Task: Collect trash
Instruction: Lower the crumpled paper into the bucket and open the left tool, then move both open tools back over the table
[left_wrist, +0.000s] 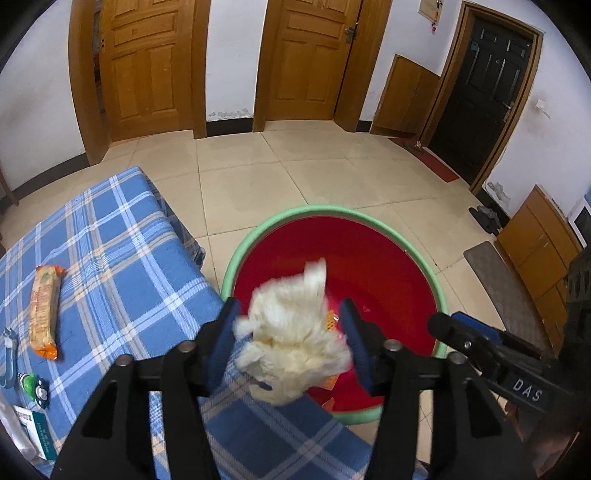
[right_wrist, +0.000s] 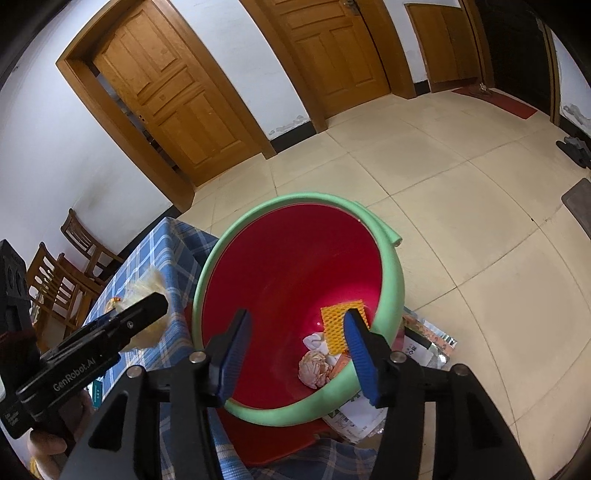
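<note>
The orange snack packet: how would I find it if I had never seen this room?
Find the blue plaid tablecloth left of the red bucket. The orange snack packet lies flat on it, long and narrow, the only orange thing there.

- We count two grippers: the left gripper (left_wrist: 290, 334) and the right gripper (right_wrist: 297, 354).
- We see one red bin (right_wrist: 391, 295).
- One cream wad (left_wrist: 291, 332).
- One orange snack packet (left_wrist: 44, 312) on the table.
- Two wooden chairs (right_wrist: 66, 266).
</note>
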